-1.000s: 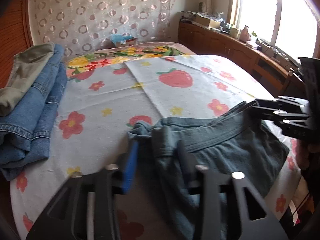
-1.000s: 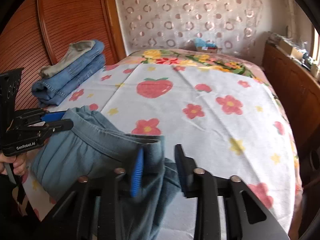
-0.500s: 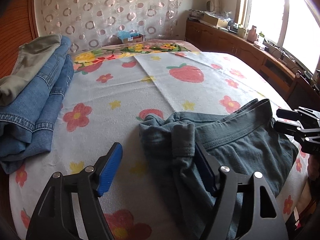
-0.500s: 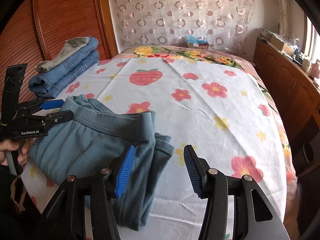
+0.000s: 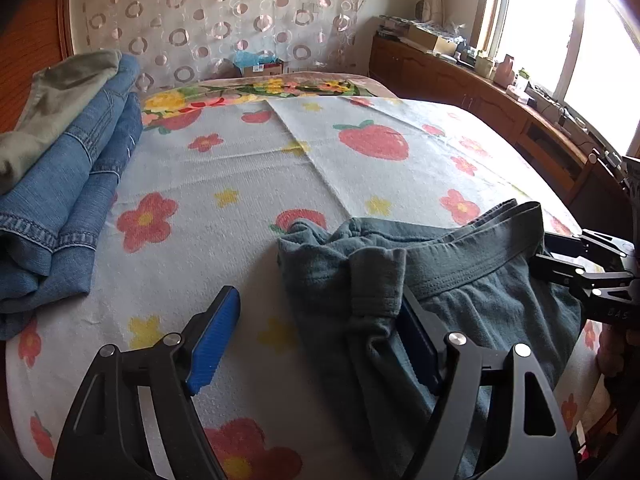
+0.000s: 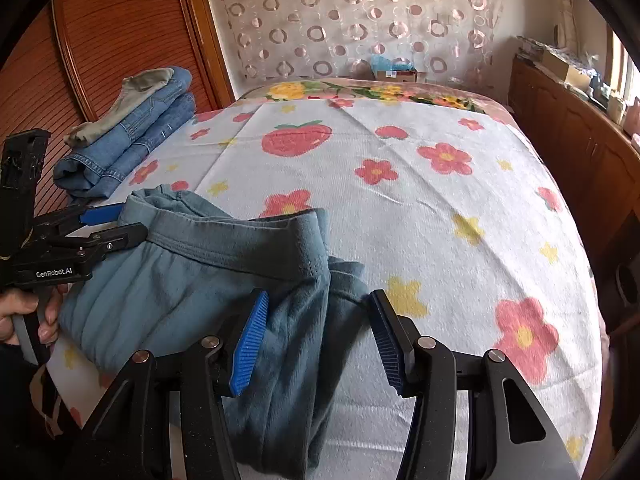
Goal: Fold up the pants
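The teal-grey pants lie folded on the flowered bed sheet, waistband toward the far side. My left gripper stands open over their left end. Its right pad is half hidden under a bunched fold, and its left pad hangs over bare sheet. My right gripper is open too, with the pants' right end lying loose between its blue pads. Each gripper also shows in the other's view, at the opposite end of the waistband: the right gripper and the left gripper.
A stack of folded blue jeans topped by an olive garment sits at the bed's left edge by a wooden panel. Wooden cabinets run along the right under a window. A hand holds the left gripper.
Both grippers have opened wider and let go of the pants' ends. The cloth has dropped and now lies flatter on the sheet.
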Available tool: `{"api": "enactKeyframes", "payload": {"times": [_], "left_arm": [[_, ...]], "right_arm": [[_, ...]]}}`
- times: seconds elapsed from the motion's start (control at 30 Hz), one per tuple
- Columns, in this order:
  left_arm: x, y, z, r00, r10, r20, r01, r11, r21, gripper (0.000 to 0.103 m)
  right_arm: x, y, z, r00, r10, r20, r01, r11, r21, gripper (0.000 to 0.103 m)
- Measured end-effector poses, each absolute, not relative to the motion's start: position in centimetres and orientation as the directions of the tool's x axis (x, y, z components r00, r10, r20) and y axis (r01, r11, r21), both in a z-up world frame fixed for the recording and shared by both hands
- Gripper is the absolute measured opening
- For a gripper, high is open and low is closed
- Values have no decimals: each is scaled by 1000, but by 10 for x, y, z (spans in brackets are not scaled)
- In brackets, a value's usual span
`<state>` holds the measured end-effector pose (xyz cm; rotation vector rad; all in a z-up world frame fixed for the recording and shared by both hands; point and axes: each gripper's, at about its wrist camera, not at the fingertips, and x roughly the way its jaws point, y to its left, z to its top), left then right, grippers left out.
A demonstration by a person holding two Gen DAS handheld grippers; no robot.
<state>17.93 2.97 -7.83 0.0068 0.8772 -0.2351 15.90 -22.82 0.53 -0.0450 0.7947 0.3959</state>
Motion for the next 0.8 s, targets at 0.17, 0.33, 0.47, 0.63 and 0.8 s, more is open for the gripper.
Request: {"api": "enactKeyframes", "payload": {"times": [0.17, 0.33, 0.47, 0.63, 0.8], "left_arm": [[181, 32, -80, 609, -215, -764, 205, 973, -110, 78], [180, 32, -79, 609, -216, -763, 205, 972, -112, 78], [181, 33, -79, 609, -228, -760, 209, 970, -123, 77], [180, 30, -77, 592, -305, -746, 243, 950, -195, 50], [175, 15, -72, 600, -294, -744, 278, 949, -151, 30]], "right_arm": [[160, -226, 5, 634, 331, -699, -366, 924, 106, 54], [158, -226, 3, 638, 341, -691, -374, 921, 109, 54], [157, -224, 2, 644, 333, -689, -373, 923, 97, 54], [156, -228, 2, 641, 352, -683, -376, 919, 120, 53], [156, -231, 2, 637, 365, -679, -374, 916, 142, 51]]}}
